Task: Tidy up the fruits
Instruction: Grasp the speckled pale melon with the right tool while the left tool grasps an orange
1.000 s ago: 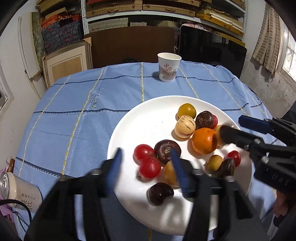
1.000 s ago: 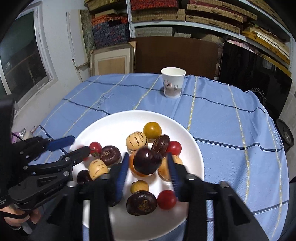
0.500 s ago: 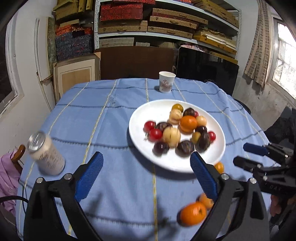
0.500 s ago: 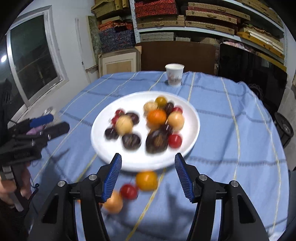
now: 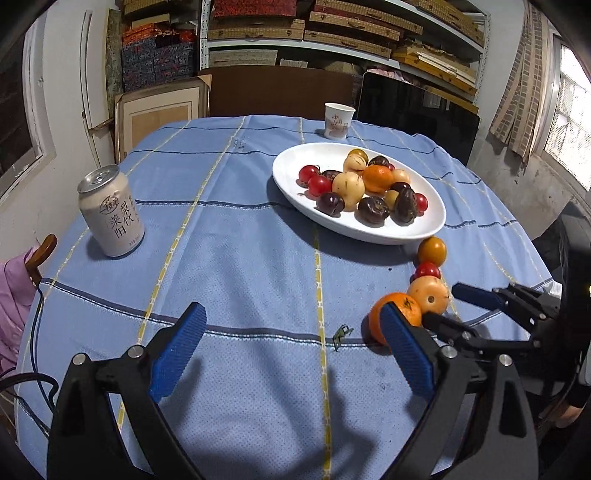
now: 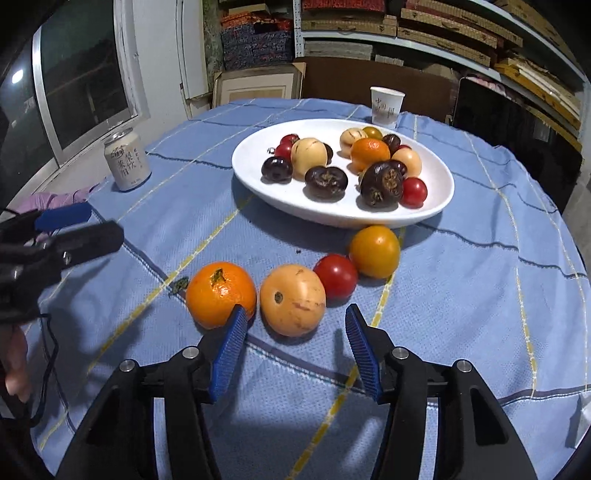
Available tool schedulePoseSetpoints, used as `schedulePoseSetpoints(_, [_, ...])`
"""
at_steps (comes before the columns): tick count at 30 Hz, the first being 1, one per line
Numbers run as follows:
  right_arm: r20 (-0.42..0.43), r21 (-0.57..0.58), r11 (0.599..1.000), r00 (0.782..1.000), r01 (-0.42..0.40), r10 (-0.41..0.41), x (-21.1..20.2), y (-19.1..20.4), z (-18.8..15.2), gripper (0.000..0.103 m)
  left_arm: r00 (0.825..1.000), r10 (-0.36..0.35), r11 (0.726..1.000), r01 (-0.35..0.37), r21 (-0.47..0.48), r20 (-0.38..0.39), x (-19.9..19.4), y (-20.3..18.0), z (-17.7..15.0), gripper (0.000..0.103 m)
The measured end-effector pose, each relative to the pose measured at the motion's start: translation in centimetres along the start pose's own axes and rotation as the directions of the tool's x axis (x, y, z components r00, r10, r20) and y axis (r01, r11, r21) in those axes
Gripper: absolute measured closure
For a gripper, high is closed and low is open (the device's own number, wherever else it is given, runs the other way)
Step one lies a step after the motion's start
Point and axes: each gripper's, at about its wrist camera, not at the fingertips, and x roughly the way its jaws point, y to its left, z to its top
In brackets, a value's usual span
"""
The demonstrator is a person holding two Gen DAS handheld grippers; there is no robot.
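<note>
Right wrist: glossy stemmed orange (image 6: 220, 293) on cloth.

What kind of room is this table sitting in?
Probably a storeroom or workshop doubling as an eating spot: shelves stacked with flat boxes, a framed panel propped against the wall, and a cloth-covered table.

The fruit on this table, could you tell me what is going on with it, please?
A person holding two grippers is sorting fruit. Most of it sits on the white plate. Four pieces lie on the blue tablecloth in front of it: an orange, a pale orange fruit, a red tomato and a yellow tomato. The right gripper is open just short of the pale orange fruit; the left gripper is open and empty.
</note>
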Motion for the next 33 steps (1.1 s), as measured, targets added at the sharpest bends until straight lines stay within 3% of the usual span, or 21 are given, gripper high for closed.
schedulePoseSetpoints(5, [-0.064,0.083,0.997,0.998,0.005,0.0,2.1,-0.6,0.3,0.048,1.0,0.01,1.0,-0.01,0.008,0.007,0.1,-0.2,0.0,0.01])
schedulePoseSetpoints(9, [-0.048,0.063,0.998,0.999,0.002,0.001,2.3,0.2,-0.2,0.063,1.0,0.004,1.0,-0.004,0.003,-0.001,0.2,-0.2,0.0,0.01])
schedulePoseSetpoints(16, [-0.034,0.065,0.998,0.999,-0.002,0.004,1.4,0.0,-0.8,0.064,1.0,0.002,1.0,-0.002,0.006,-0.009,0.5,-0.2,0.1,0.01])
schedulePoseSetpoints(22, [0.018,0.089,0.996,1.0,-0.019,0.017,-1.9,-1.4,-2.8,0.064,1.0,-0.009,1.0,0.009,0.018,-0.013,0.7,-0.7,0.2,0.01])
schedulePoseSetpoints(26, [0.055,0.189,0.98,0.997,-0.068,0.059,-4.2,-4.2,-4.8,0.063,0.999,-0.016,0.997,0.018,0.071,-0.037,1.6,-2.5,0.1,0.01])
schedulePoseSetpoints(33, [0.114,0.275,0.957,0.991,-0.093,0.063,-5.5,-6.4,-6.1,0.063,0.998,-0.01,0.985,0.021,0.173,-0.064,3.6,-6.8,-0.6,0.01])
